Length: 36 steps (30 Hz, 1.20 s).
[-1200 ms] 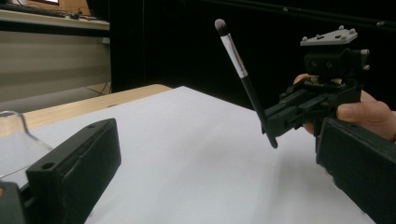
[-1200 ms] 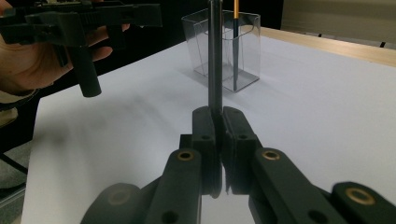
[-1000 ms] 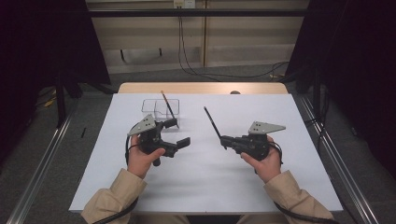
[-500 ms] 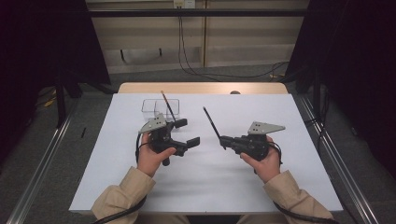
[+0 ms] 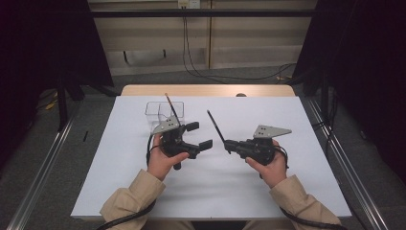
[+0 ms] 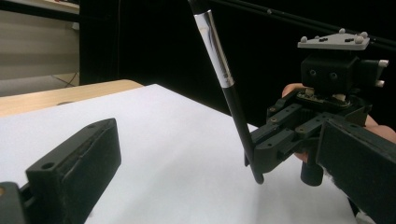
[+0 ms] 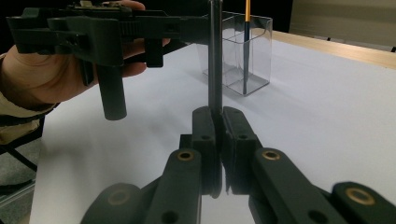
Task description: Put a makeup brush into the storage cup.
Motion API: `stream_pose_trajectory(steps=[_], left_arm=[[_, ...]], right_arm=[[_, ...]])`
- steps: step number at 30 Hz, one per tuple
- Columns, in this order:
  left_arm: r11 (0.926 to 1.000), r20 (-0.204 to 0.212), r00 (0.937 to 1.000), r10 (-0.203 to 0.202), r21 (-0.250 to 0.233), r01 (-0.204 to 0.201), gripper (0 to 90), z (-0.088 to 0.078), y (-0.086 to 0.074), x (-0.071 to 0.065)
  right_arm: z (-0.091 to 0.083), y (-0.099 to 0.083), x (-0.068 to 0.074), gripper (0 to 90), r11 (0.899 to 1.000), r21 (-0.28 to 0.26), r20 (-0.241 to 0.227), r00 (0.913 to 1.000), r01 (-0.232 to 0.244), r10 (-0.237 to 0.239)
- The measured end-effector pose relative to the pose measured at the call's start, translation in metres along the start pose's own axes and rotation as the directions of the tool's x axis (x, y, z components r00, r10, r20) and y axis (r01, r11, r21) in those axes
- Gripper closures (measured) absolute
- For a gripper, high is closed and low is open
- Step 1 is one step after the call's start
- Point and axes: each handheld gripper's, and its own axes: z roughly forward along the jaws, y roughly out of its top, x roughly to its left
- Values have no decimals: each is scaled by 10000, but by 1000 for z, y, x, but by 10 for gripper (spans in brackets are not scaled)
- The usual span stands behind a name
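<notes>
Brush (image 5: 215, 125) clamped in the right gripper (image 5: 229, 143): a thin dark stick with a silver band, its lower end pinched between jaws pressed tight together; in the high view its long axis runs from the jaws up and away toward the far left, free end aimed at the table's far edge; in the right gripper view the brush (image 7: 215, 56) rises straight up from the closed jaws; in the left gripper view it (image 6: 224, 74) leans, top tipped to the left, silver band high on the shaft. Right gripper hovers over the white sheet (image 5: 268, 191), right of centre; left gripper (image 5: 198, 135) sits just left of it, jaws apart with nothing between them, one jaw toward the far side and one nearer. Behind the left gripper stands a clear box (image 5: 155, 112) on the sheet; a second brush (image 5: 168, 103) with a yellow handle leans inside it, top tilted to the far left. Both hands grip from below.
</notes>
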Motion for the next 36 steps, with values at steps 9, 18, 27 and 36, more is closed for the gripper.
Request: stream_pose_trajectory(steps=[9, 18, 27, 36], left_arm=[[10000, 129, 9999, -49, -55, 49, 71, 2, 0, 0], [9983, 692, 9962, -529, -224, 545, 224, 3, -1, 0], [9971, 683, 9950, -733, -161, 746, 331, 4, -3, 1], [9925, 792, 9893, -1221, 65, 1220, 555, 5, -6, 0]], right_arm=[[3, 0, 2, 846, 10000, 54, -86, 9999, 73, -73], [4, 0, 3, 846, 9999, 40, -120, 9999, 97, -96], [6, 0, 5, 846, 9998, 35, -221, 9996, 182, -181], [8, 0, 6, 846, 9998, 46, -274, 9995, 179, -177]])
